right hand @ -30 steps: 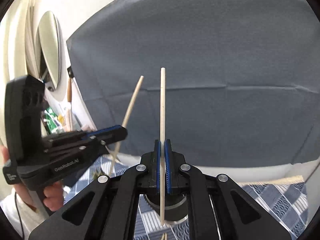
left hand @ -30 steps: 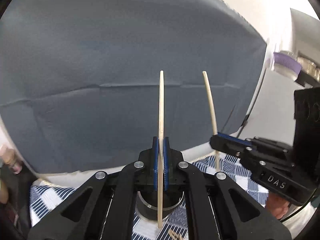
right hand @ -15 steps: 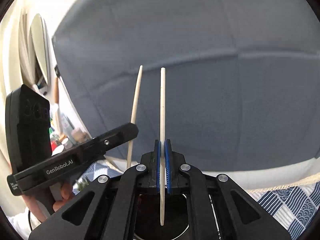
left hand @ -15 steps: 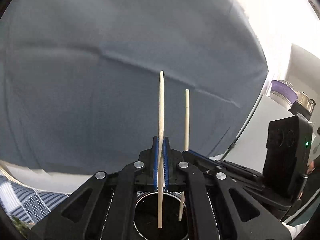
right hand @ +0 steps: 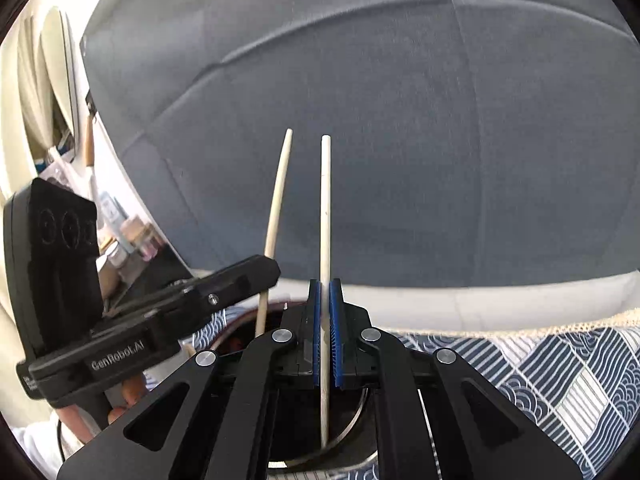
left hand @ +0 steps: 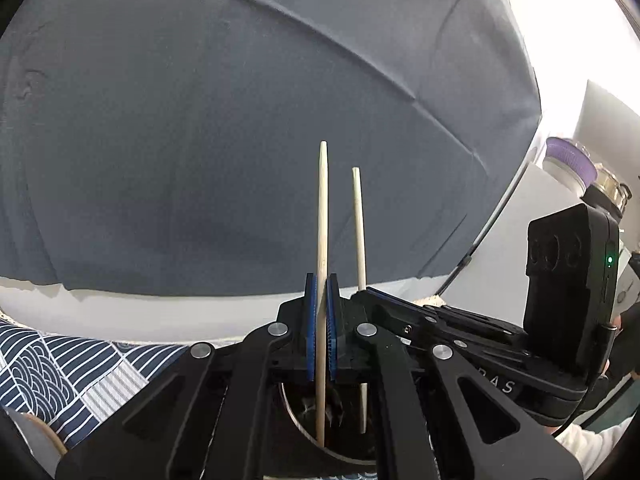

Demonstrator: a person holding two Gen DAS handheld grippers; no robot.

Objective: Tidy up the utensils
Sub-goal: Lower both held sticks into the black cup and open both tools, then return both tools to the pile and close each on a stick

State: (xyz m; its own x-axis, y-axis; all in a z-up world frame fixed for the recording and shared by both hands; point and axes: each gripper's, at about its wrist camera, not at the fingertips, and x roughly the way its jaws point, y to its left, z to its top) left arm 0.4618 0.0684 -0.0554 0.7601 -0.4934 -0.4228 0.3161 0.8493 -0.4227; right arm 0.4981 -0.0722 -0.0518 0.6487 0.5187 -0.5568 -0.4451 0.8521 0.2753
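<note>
Your left tongs [left hand: 320, 336] and right tongs [right hand: 326, 336] each clamp a chopstick [left hand: 322, 220] upright over the holder [left hand: 304, 420]; next, probably lower and release.

Your left gripper [left hand: 320, 336] clamps one chopstick [left hand: 322, 216] upright; your right gripper [right hand: 327, 334], just beside it, clamps the second chopstick [right hand: 325, 216]. Both lower ends sit inside the holder [left hand: 294, 412] on the tablecloth [left hand: 60, 364].

Left gripper [left hand: 320, 336]: black linkage arms, silver screws, blue ribbed pads [left hand: 310, 328]. Right gripper [right hand: 326, 336] matches. Its rear housing shows a green light; a white sleeve lies below it.
</note>
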